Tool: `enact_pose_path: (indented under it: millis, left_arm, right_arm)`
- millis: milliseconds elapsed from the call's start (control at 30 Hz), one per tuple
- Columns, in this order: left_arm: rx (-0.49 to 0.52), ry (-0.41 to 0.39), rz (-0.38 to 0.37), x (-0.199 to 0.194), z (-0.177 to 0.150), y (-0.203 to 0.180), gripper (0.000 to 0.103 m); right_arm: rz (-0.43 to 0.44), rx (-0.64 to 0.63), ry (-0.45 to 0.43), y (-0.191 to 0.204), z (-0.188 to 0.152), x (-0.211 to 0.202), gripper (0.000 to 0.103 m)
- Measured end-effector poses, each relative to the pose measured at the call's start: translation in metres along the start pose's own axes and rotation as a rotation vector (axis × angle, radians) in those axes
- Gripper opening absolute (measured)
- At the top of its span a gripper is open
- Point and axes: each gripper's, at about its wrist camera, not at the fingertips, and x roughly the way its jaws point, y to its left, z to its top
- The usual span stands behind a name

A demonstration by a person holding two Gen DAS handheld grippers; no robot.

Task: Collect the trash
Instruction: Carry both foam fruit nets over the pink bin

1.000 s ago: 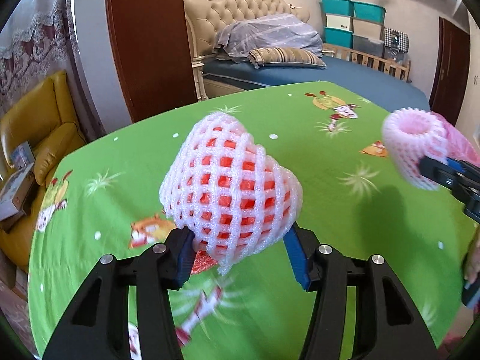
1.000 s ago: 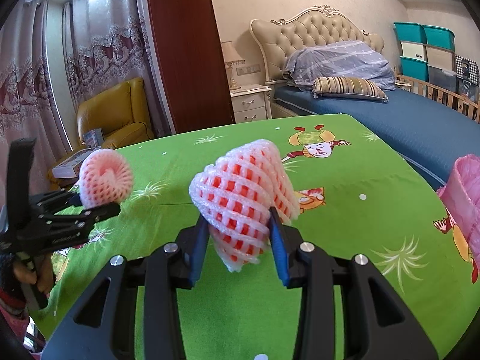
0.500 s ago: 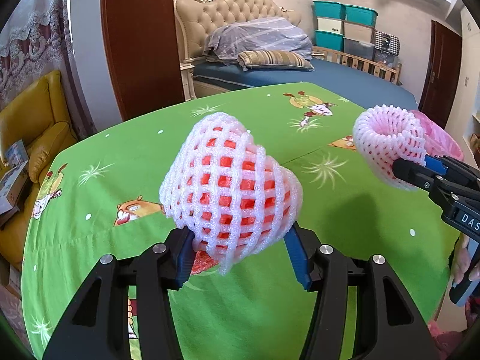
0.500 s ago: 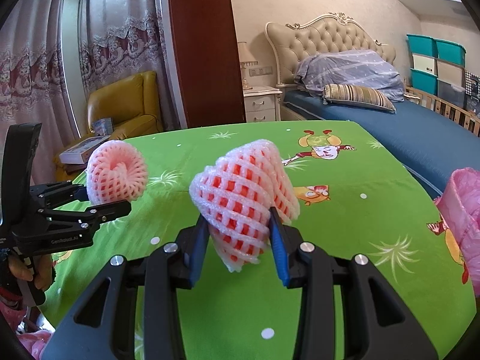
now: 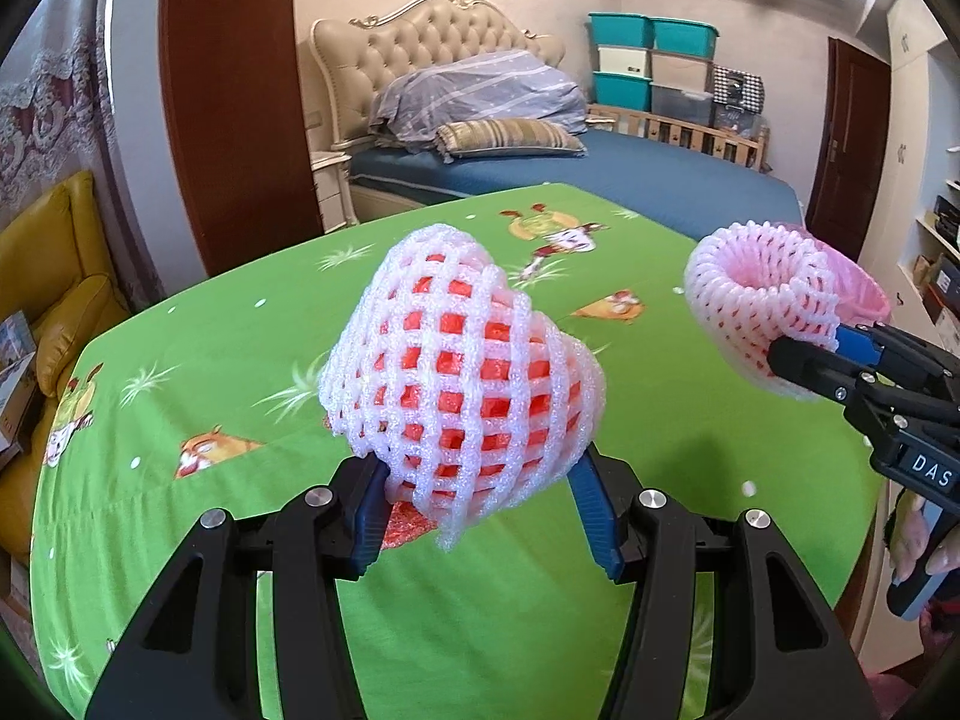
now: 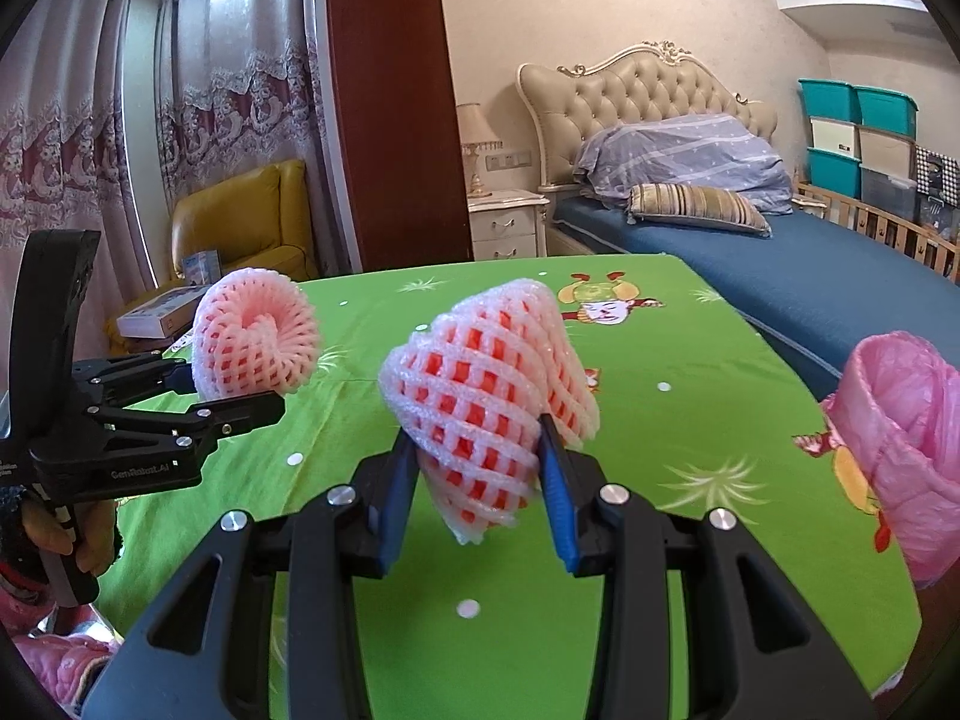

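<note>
Pink bag (image 6: 900, 450) — right view only

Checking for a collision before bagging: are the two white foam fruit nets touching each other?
Apart. The left wrist view shows green tablecloth between the left gripper's foam net and the right gripper's foam net.

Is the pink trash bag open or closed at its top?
Open: in the right wrist view the pink trash bag shows a rolled rim around a hollow mouth. How full it is cannot be told.
</note>
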Motion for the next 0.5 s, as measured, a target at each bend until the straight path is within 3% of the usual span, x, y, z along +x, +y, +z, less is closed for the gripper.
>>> enact_pose_path:
  millis: [300, 500]
  left_arm:
    - [0.034, -0.015, -0.108, 0.000, 0.012, -0.040, 0.053]
    - [0.088, -0.008, -0.207, 0.007, 0.029, -0.080, 0.053]
  right_arm:
    - [-0.066, 0.024, -0.050, -0.033, -0.005, -0.038, 0.038]
    - [-0.157, 0.053, -0.081, -0.074, -0.012, -0.065, 0.038]
